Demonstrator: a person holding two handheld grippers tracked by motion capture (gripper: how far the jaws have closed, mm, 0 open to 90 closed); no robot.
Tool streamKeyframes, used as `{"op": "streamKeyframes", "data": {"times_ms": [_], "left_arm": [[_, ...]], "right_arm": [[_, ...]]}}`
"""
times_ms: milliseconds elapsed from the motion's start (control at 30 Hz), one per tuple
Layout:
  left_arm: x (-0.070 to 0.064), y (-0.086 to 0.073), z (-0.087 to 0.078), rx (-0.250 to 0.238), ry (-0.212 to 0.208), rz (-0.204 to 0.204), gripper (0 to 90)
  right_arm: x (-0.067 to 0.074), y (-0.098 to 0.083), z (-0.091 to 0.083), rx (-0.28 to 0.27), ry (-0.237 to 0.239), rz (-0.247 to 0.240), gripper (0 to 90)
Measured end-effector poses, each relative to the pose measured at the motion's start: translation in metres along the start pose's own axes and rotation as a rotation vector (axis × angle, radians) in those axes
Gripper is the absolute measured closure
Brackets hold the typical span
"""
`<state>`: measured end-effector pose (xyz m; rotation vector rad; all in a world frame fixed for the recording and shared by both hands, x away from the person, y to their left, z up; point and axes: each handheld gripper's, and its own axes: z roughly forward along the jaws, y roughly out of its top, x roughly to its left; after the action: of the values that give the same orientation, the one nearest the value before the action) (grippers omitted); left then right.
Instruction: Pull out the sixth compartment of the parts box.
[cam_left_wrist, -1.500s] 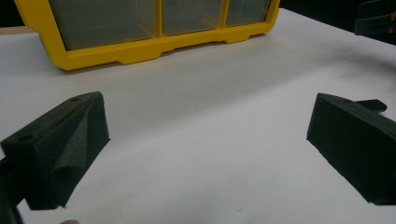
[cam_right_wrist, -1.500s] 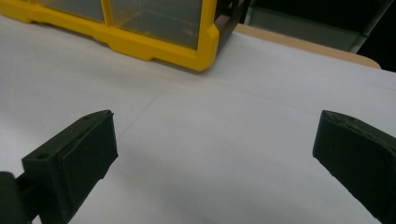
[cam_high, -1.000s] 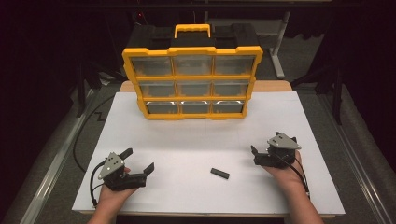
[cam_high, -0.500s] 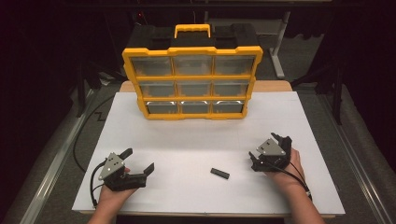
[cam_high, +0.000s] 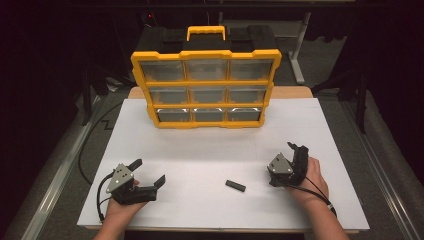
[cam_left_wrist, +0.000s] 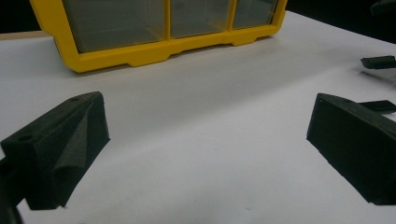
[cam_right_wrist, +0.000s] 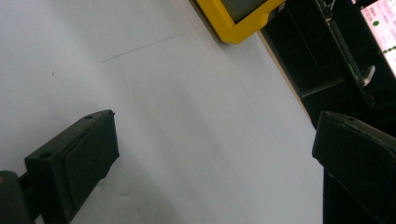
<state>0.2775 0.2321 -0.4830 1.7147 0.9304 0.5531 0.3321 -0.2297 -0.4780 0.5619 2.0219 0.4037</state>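
Observation:
A small black bar (cam_high: 235, 186) lies flat on the white table top (cam_high: 215, 150), near the front. My left gripper (cam_high: 148, 171) rests at the front left, open, jaws pointing right and away, nothing between them. My right gripper (cam_high: 298, 148) is just right of the bar, open and empty, tipped on its side with its jaws pointing toward the far edge. In the left gripper view the left gripper (cam_left_wrist: 208, 112) stands wide open over bare table, with the bar (cam_left_wrist: 380, 105) just past the right jaw. The right gripper (cam_right_wrist: 215, 135) frames bare white surface.
A yellow organizer case (cam_high: 206, 89) with clear drawers and a top handle stands upright at the table's far middle; it also appears in the left gripper view (cam_left_wrist: 140, 51), and its corner (cam_right_wrist: 233, 18) in the right gripper view. Dark floor and stands surround the table.
The right hand has turned, so its gripper's jaws now point toward the far edge rather than left toward the bar. The left gripper and the bar have stayed put.

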Motion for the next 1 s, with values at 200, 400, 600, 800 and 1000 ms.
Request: {"op": "streamKeyframes", "data": {"times_ms": [200,400,600,800,1000], "left_arm": [[0.0,0.0,0.0,0.003,0.0,0.006,0.3],[0.0,0.0,0.0,0.003,-0.001,0.008,0.3],[0.0,0.0,0.0,0.002,-0.002,0.009,0.3],[0.0,0.0,0.001,-0.002,-0.006,0.001,0.3],[-0.001,0.001,0.003,0.003,-0.036,0.004,0.3]], "right_arm": [[0.008,0.007,-0.004,0.005,-0.031,-0.103,0.8],[0.014,0.012,-0.006,0.015,-0.06,-0.19,0.8],[0.018,0.016,-0.008,0.016,-0.077,-0.268,0.8],[0.024,0.02,-0.009,0.014,-0.096,-0.346,0.8],[0.027,0.025,-0.008,0.021,-0.122,-0.423,1.7]]}}
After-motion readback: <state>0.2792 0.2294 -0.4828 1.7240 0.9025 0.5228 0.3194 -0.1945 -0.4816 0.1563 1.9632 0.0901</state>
